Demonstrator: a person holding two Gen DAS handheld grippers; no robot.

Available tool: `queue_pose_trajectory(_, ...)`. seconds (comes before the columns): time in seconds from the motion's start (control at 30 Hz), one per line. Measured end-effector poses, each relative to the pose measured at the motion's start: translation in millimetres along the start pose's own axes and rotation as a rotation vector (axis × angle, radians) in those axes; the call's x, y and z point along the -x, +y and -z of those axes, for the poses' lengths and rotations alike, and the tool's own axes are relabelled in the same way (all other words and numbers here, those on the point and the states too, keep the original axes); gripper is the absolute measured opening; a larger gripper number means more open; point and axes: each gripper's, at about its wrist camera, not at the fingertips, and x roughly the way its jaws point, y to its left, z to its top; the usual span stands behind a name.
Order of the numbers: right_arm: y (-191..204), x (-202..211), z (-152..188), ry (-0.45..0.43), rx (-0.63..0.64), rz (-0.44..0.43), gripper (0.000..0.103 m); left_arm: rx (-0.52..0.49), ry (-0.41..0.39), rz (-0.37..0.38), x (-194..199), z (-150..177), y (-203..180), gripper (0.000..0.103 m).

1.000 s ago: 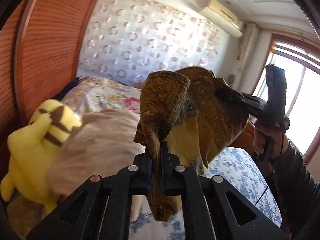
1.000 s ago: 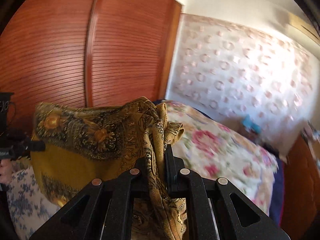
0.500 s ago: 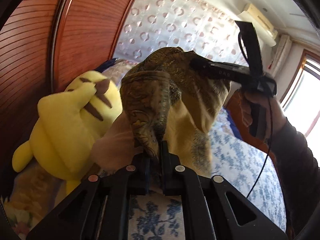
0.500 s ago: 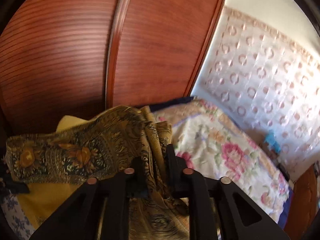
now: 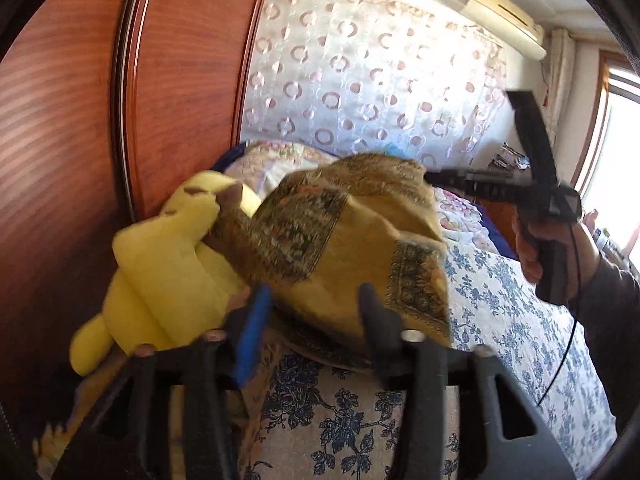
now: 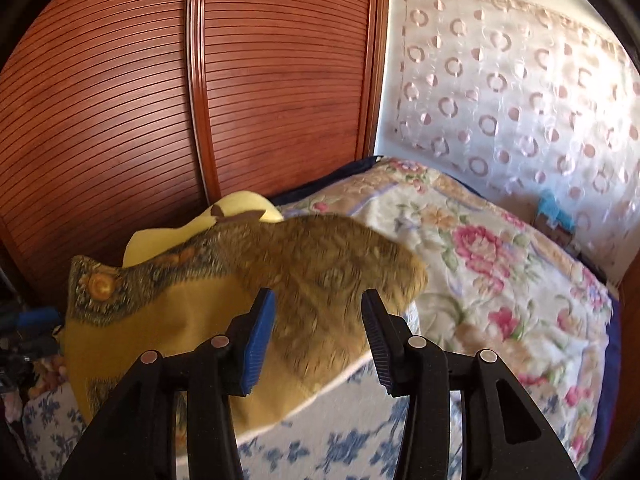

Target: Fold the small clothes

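A mustard-yellow cloth (image 5: 352,240) with a dark patterned border hangs loose and blurred just past my left gripper (image 5: 316,320). That gripper's jaws are opening and its pads do not press the fabric. The cloth's left edge drapes against a yellow plush toy (image 5: 168,264). In the right wrist view the same cloth (image 6: 320,264) spreads beyond my right gripper (image 6: 318,316). Its jaws are opening too, with the fabric behind the gap and nothing pinched. The right gripper (image 5: 430,178) also shows in the left wrist view, held by a hand (image 5: 532,252), its tips at the cloth's far corner.
A reddish slatted wardrobe door (image 6: 160,120) stands close behind the plush toy (image 6: 240,208). The bed has a blue-flowered sheet (image 5: 500,320) near me and a pink-flowered quilt (image 6: 480,260) farther back. A curtain with rings (image 6: 520,80) covers the back wall.
Both grippers were shut on the cloth and lifted it; now both stand apart and the cloth has slipped free and sunk toward the plush toy and bed. Both hands moved lower, toward the wardrobe.
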Motion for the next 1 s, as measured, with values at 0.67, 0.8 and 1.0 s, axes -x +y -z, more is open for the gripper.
queue_pose_trajectory(0.67,47.8,214.9,108.3,-0.108,-0.158,0.129,0.056,-0.185,-0.071,0.081,46.4,-4.0,-97.2,0.082)
queue_pose_trajectory(0.8,61.1,255.6,133.8,-0.139,-0.208,0.183,0.063,-0.202,-0.066,0.118,52.6,-0.2,-118.1,0.082)
queue_pose_trajectory(1.0,83.2,312.5,166.8,-0.175,-0.271,0.264,0.07,-0.244,-0.064,0.153,68.3,7.0,-151.0,0.082)
